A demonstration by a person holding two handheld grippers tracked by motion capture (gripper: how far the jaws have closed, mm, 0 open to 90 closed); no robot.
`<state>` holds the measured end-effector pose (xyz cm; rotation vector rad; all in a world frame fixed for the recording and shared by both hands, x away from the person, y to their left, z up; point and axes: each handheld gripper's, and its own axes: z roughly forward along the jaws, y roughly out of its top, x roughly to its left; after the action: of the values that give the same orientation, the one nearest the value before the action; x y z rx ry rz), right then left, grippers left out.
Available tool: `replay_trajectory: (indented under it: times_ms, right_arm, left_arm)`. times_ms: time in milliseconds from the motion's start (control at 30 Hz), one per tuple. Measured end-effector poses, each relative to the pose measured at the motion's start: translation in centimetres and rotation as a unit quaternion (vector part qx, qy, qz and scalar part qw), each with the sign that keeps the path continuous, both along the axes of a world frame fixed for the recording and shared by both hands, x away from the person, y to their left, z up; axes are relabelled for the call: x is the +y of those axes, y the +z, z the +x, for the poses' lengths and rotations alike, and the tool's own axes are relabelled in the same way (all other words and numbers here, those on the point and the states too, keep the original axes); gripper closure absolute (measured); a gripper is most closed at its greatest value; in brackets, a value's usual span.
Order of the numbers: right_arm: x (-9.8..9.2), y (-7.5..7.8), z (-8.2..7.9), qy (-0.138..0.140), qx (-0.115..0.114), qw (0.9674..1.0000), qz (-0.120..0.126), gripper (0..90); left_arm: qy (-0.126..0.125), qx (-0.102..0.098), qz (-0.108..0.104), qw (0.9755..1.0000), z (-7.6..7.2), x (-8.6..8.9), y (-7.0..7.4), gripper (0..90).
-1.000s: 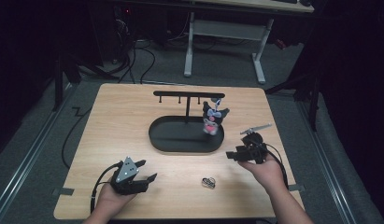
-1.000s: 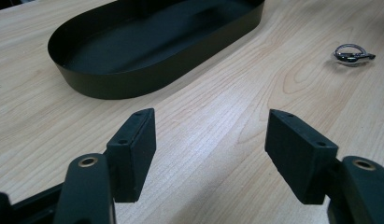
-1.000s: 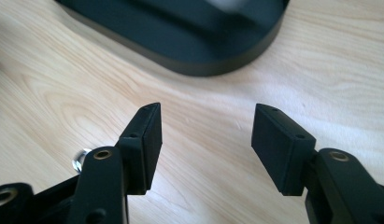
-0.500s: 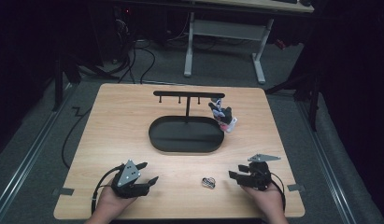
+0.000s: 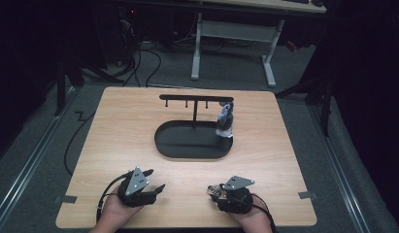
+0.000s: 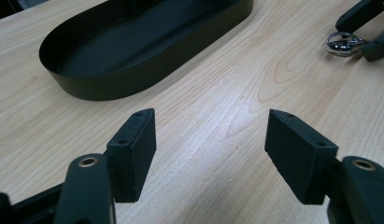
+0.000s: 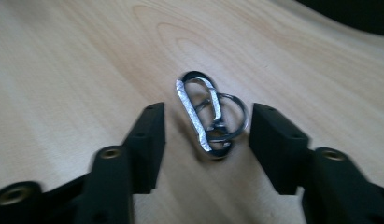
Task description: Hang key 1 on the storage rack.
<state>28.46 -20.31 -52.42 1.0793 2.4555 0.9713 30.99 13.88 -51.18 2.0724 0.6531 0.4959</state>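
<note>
Your right hand-held gripper is sitting low over the tabletop with its jaws apart, and they've just been closing in. The silver carabiner clip with its key ring is lying flat between them, not pinched yet. In the right gripper view there's a gap on both sides, a bit tighter on the ring side. In the high view the same clip is lying at the front edge of the tabletop, right at the tip of your right hand-held gripper.

So you're looking at a flat metal thing on wood, which I'd guess is going to want to skate. Keep the pads down near the surface and squeeze across the narrow width of the carabiner's body rather than catching only the loose ring, or it's probably going to swivel when you lift. Centre it a touch so both pads are landing together.

Your left hand-held gripper is resting near the front left with its jaws wide apart, holding nothing.

Further out, the black oval tray with its hook rack is sitting mid-table, with a small keychain figure hanging from the right end. Any lift toward the hooks wants to clear that tray wall.
</note>
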Motion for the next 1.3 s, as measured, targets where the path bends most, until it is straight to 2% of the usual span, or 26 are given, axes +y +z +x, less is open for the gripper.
replay_trajectory:
  times_ms: [67,167,233,333,400,433,500,533,567,600,633,667,733,800,900,1000,1100,1267,1300]
  right_arm:
    - [0.1,0.1,0.2,-0.013,-0.005,0.9998,-0.011,62.4]
    - [-0.8,0.2,0.4,-0.025,0.006,0.9997,0.005,74.2]
    - [-1.5,0.2,0.4,-0.033,0.011,0.9994,0.007,80.7]
    - [-2.8,0.3,0.3,-0.056,0.011,0.9984,0.005,87.0]
    - [-3.7,0.3,0.3,-0.077,0.017,0.9969,0.010,86.6]
    - [-4.0,0.4,0.2,-0.083,0.018,0.9962,0.019,83.8]
    - [-3.9,0.7,0.0,-0.077,0.027,0.9949,0.059,82.0]
    - [-3.3,0.8,-0.2,-0.048,0.033,0.9946,0.086,83.7]
    - [-2.7,0.9,-0.3,-0.032,0.031,0.9944,0.096,84.3]
    - [-1.1,0.9,-0.3,-0.014,0.029,0.9955,0.089,84.5]
    - [0.0,0.8,-0.2,-0.007,0.025,0.9959,0.086,84.6]
    - [1.2,0.7,0.3,0.002,0.031,0.9954,0.090,84.8]
    - [2.9,0.6,0.9,0.008,0.025,0.9971,0.072,85.0]
    - [4.2,0.6,1.6,0.012,0.023,0.9977,0.062,85.1]
    - [4.6,0.2,2.0,0.000,0.017,0.9990,0.041,85.1]
    - [3.7,0.0,1.9,-0.017,0.016,0.9994,0.027,85.0]
    - [1.6,0.1,1.6,-0.047,0.017,0.9985,0.024,85.0]
    - [-2.4,0.2,1.9,-0.115,0.014,0.9931,0.017,84.9]
    - [-2.9,0.2,2.1,-0.120,0.015,0.9925,0.017,84.9]
  left_arm:
    - [-0.003,0.001,0.000,1.0000,-0.1,0.1,0.0,34.5]
    - [-0.003,0.001,-0.002,1.0000,0.0,0.3,0.0,34.6]
    - [-0.004,0.000,-0.004,1.0000,0.0,0.3,0.1,34.6]
    - [-0.007,-0.003,-0.004,1.0000,0.1,0.2,0.2,34.6]
    - [-0.009,-0.004,-0.003,0.9999,0.1,0.1,0.2,34.6]
    - [-0.010,-0.004,-0.003,0.9999,0.2,0.0,0.2,34.6]
    - [-0.012,-0.004,0.001,0.9999,0.3,-0.2,0.2,34.6]
    - [-0.013,-0.004,0.003,0.9999,0.3,-0.2,0.2,34.6]
    - [-0.014,-0.004,0.004,0.9999,0.4,-0.4,0.1,34.6]
    - [-0.014,-0.003,0.007,0.9999,0.4,-0.4,0.0,34.7]
    - [-0.014,-0.003,0.008,0.9999,0.4,-0.4,0.0,34.7]
    - [-0.014,-0.003,0.008,0.9999,0.4,-0.4,0.0,34.7]
    - [-0.012,-0.003,0.008,0.9999,0.3,-0.3,0.0,34.7]
    - [-0.010,-0.003,0.005,0.9999,0.2,0.0,0.1,34.8]
    - [-0.006,-0.002,0.001,1.0000,0.2,0.4,0.2,34.9]
    - [-0.004,-0.001,-0.003,1.0000,0.3,0.5,0.2,34.9]
    - [-0.007,-0.002,0.000,1.0000,0.3,0.4,0.2,34.9]
    - [-0.008,-0.003,0.000,1.0000,0.1,0.3,0.3,34.9]
    - [-0.007,-0.003,-0.001,1.0000,0.1,0.4,0.3,34.9]
